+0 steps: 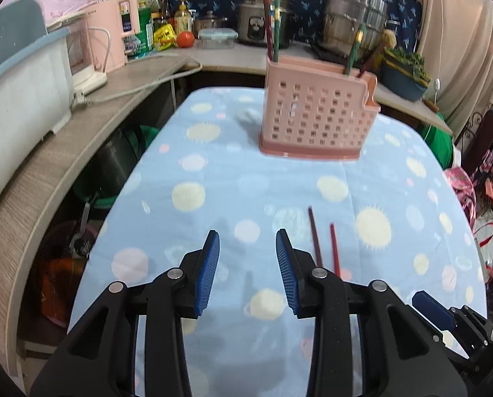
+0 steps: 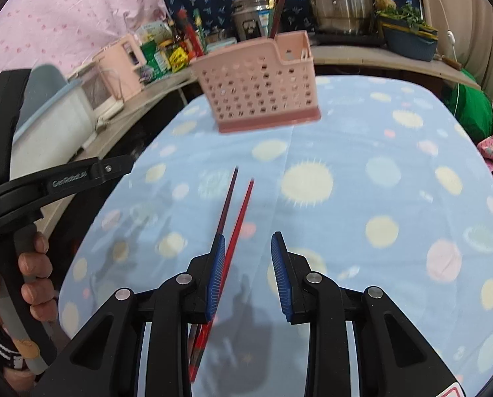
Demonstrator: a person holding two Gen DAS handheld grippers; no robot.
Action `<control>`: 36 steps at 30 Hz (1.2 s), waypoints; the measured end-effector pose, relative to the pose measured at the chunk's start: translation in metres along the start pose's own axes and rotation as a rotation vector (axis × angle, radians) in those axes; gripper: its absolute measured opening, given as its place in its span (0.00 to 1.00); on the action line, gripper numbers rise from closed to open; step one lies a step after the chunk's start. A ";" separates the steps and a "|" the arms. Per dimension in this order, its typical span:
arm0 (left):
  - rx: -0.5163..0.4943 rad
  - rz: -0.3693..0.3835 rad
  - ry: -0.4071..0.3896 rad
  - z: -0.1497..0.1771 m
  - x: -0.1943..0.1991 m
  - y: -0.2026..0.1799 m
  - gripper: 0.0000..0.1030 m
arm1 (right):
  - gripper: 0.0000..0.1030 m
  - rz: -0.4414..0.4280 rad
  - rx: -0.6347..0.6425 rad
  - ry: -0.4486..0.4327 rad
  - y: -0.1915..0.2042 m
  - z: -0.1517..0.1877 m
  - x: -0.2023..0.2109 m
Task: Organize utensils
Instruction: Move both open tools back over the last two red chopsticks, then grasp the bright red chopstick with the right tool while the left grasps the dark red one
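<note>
A pink perforated utensil holder (image 1: 316,117) stands upright on the blue dotted tablecloth (image 1: 213,172), with chopsticks (image 1: 272,23) sticking up from its compartments; it also shows in the right wrist view (image 2: 259,91). Two chopsticks, one dark (image 2: 228,200) and one red (image 2: 241,213), lie side by side on the cloth. My left gripper (image 1: 248,236) is open and empty, just left of their tips (image 1: 316,235). My right gripper (image 2: 248,240) is open above the cloth, its left finger (image 2: 217,264) over the lying pair.
A curved counter (image 1: 90,125) at the left and back carries a pink appliance (image 1: 114,33), a cord, bottles, a rice cooker (image 1: 258,23) and steel pots (image 1: 354,16). A hand holds the left gripper's handle (image 2: 21,264) at the left.
</note>
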State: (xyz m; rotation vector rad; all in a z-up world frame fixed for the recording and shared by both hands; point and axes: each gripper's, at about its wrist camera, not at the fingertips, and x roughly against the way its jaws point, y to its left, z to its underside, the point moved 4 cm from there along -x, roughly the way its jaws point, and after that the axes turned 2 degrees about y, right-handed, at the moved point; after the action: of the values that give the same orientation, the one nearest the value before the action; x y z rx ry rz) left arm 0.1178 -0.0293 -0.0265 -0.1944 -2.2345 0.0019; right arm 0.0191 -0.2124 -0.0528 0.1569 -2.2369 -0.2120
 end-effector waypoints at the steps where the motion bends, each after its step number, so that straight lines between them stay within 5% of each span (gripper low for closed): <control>1: -0.002 -0.001 0.011 0.006 -0.001 0.000 0.33 | 0.28 0.002 0.014 0.013 0.003 0.008 -0.001; 15: -0.030 0.005 0.122 0.073 -0.006 -0.001 0.33 | 0.28 -0.057 0.074 0.135 0.034 0.078 -0.007; 30: -0.024 0.002 0.146 0.089 -0.003 0.006 0.41 | 0.22 -0.003 0.124 0.110 0.036 0.086 -0.005; 36: -0.034 0.011 0.153 0.090 -0.005 0.001 0.41 | 0.10 0.020 0.110 0.104 0.027 0.085 -0.004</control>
State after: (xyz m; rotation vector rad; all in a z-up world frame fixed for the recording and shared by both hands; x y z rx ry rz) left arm 0.0504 -0.0235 -0.0864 -0.2175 -2.0824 -0.0433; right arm -0.0462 -0.1773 -0.1031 0.2000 -2.1457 -0.0687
